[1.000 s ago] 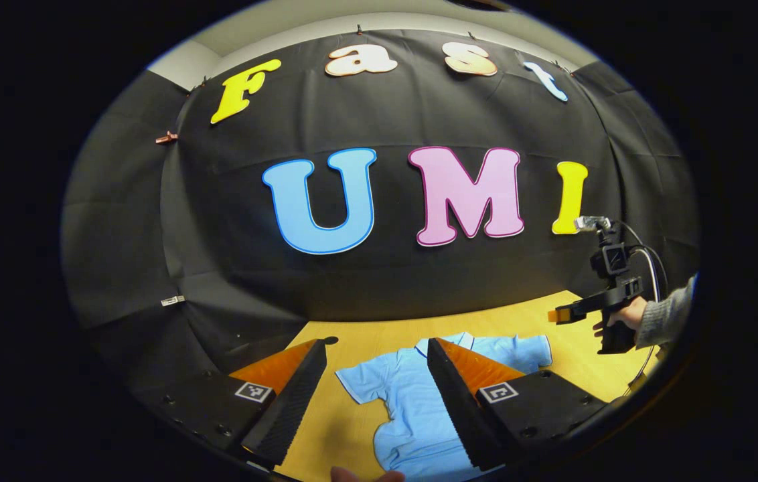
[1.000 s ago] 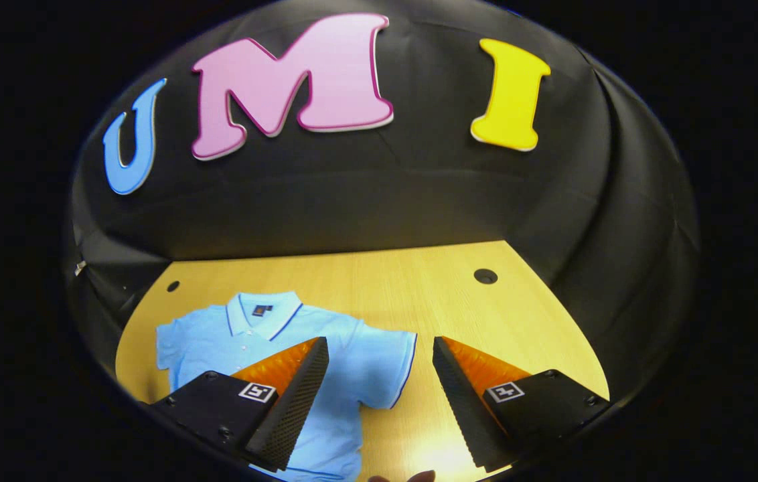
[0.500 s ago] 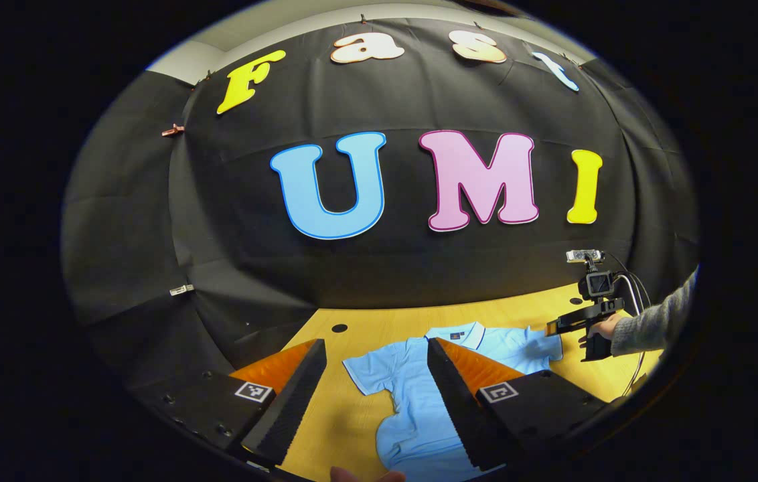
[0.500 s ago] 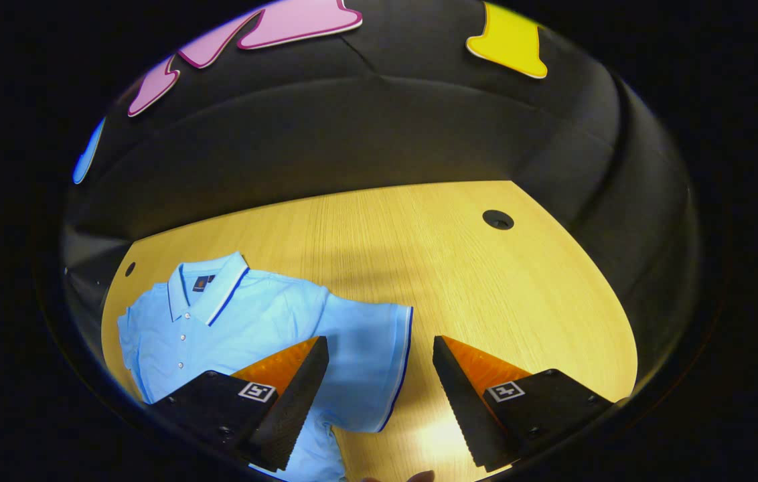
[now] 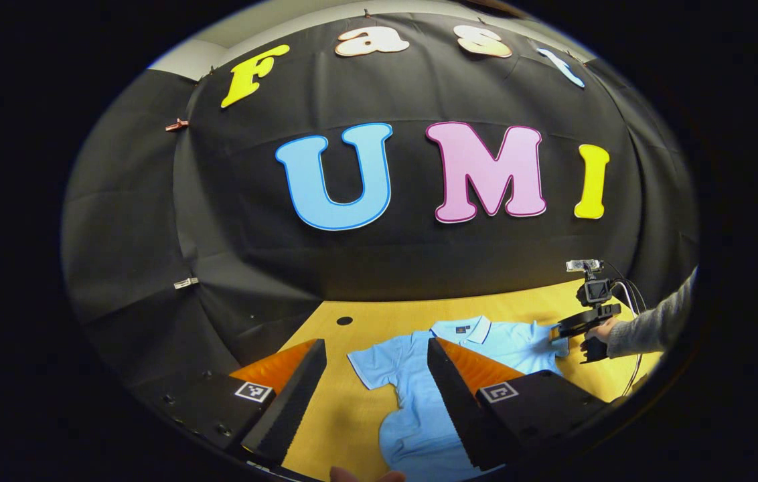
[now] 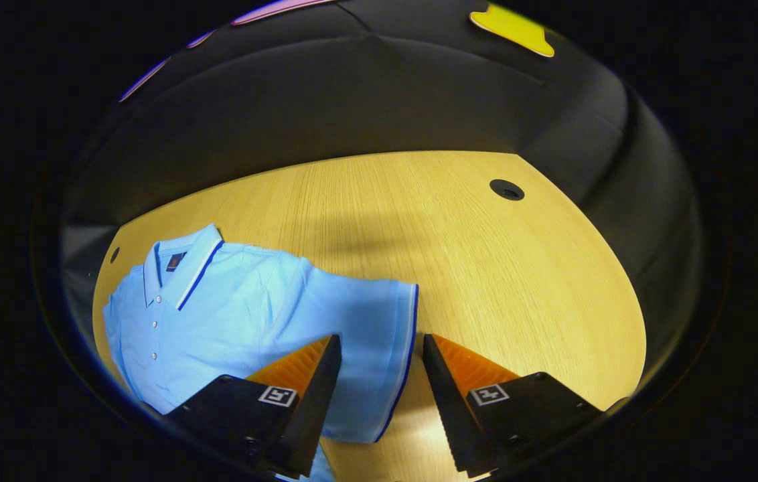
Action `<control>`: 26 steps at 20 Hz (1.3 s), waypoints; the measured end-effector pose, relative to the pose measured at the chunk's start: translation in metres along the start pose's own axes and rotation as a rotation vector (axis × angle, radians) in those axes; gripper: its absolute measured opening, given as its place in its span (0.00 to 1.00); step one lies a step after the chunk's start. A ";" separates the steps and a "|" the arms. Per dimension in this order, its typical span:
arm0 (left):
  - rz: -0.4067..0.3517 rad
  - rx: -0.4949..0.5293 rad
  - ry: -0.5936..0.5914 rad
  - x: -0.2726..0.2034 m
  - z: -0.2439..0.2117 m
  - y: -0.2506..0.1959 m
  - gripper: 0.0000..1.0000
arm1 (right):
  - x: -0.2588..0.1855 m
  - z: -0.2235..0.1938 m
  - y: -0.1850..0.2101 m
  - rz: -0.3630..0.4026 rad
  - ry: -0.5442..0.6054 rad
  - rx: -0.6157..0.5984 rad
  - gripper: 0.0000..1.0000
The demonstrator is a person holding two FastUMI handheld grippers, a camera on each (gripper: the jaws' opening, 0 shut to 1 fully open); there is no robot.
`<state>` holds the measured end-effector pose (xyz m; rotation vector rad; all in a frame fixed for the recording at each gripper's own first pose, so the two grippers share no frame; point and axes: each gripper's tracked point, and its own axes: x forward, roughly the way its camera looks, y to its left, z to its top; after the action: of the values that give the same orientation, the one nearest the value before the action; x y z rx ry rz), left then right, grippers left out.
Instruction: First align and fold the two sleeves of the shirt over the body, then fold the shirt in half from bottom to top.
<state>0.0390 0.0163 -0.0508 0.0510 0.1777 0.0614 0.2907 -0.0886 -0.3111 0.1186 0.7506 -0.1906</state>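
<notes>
Light-blue short-sleeved polo shirt (image 6: 245, 314), soft, light, likely limp, lying flat on yellow wooden table (image 6: 486, 268); best pinched at navy-trimmed sleeve cuff (image 6: 406, 348), straddled by right gripper (image 6: 377, 348), jaws part-open, empty; left gripper (image 5: 377, 351) wide open, empty.

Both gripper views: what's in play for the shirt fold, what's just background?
In play:
- light blue polo shirt, flat, unfolded
- its sleeve with the dark-edged cuff
- right claw, open, straddling that cuff
- left claw, open

Background:
- wooden table
- table hole
- black cloth wall
</notes>
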 end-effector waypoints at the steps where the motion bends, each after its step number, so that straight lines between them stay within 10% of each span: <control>1: 0.001 0.000 0.002 0.001 -0.001 0.000 0.96 | 0.000 -0.001 0.000 -0.001 0.002 -0.001 0.76; 4: 0.000 -0.003 0.008 0.002 -0.003 0.004 0.96 | -0.001 0.000 0.006 0.016 0.006 0.016 0.22; 6: 0.000 -0.006 0.011 0.003 -0.006 0.007 0.96 | -0.001 0.001 0.008 0.025 0.008 0.023 0.11; 15: 0.022 -0.028 0.006 -0.002 -0.010 0.032 0.96 | -0.065 0.038 0.103 0.179 -0.151 -0.095 0.05; 26: 0.098 -0.051 0.008 -0.029 -0.019 0.075 0.96 | -0.095 -0.016 0.244 0.345 -0.107 -0.294 0.05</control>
<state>0.0031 0.0898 -0.0601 0.0084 0.1819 0.1641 0.2645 0.1647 -0.2477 -0.0422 0.6331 0.2402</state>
